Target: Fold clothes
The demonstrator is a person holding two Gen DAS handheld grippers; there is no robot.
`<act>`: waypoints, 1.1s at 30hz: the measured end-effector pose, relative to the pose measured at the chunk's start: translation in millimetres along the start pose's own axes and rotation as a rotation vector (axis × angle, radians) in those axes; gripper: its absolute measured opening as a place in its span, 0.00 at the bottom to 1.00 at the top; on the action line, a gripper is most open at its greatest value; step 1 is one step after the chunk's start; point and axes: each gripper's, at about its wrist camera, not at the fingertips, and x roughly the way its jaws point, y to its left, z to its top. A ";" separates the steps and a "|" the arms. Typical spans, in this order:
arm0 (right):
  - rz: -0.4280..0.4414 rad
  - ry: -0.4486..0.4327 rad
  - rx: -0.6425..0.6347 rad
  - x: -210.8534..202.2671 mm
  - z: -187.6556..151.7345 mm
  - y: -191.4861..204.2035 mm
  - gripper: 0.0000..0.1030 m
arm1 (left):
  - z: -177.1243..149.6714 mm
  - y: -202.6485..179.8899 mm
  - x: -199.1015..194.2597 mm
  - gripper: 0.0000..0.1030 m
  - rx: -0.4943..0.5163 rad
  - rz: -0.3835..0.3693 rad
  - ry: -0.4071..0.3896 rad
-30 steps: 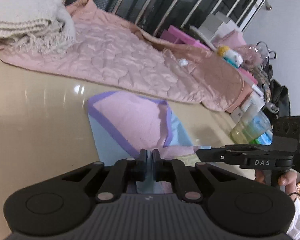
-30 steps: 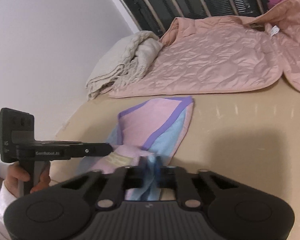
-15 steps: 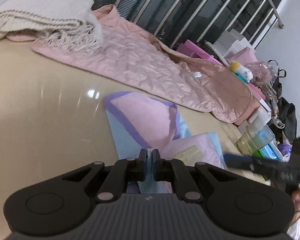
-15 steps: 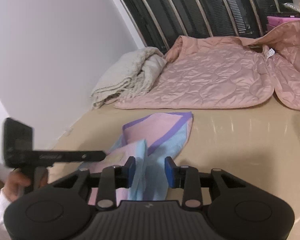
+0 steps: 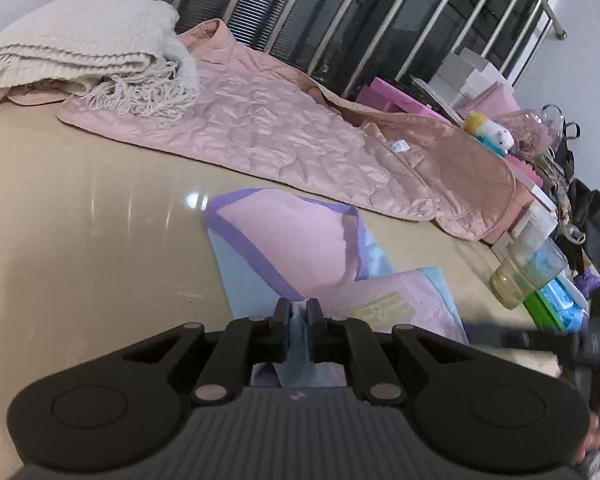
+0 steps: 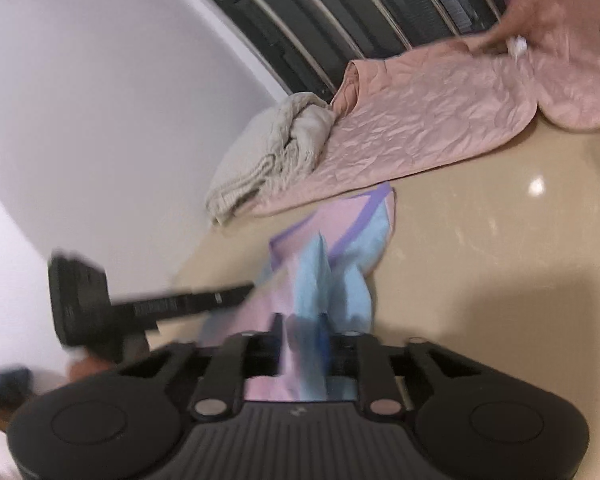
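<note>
Beige glossy table (image 5: 80, 248), white wall (image 6: 100, 80), barred window (image 5: 340, 8)

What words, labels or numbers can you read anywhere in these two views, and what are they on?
None can be read.
White tag on the quilted pink jacket: print too small.
Pale yellow patch on the pink and blue cloth: marks too faint.
White lettering on the left tongs' black arm: blurred.

Left wrist view: set low behind its black claw (image 5: 298, 312), faced across the glossy beige counter (image 5: 80, 220). Right wrist view: likewise placed, blurred. Shared: pink-and-blue purple-banded cloth (image 5: 284, 236) (image 6: 352, 224), close up.
</note>
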 end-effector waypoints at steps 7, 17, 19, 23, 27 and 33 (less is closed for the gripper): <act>-0.273 0.036 -0.115 36.3 0.2 21.4 0.01 | -2.8 2.2 -3.4 0.11 -0.004 0.025 -0.016; -0.316 -0.050 -0.368 40.5 9.6 68.9 0.06 | -13.2 -45.3 -27.5 0.20 0.081 0.010 -0.048; -0.364 0.000 -0.354 59.3 8.9 59.6 0.05 | -22.7 -38.4 -19.1 0.16 0.052 0.047 -0.008; -0.409 0.005 -0.332 59.7 -3.4 50.3 0.01 | -33.9 -20.7 -21.1 0.08 0.016 0.048 -0.024; -0.430 0.004 -0.343 50.1 -13.5 60.0 0.06 | -32.8 -9.1 -38.7 0.23 -0.054 0.059 -0.082; -0.332 -0.065 -0.291 15.9 -21.2 71.7 0.20 | -30.0 -3.7 -51.6 0.67 -0.108 0.100 -0.154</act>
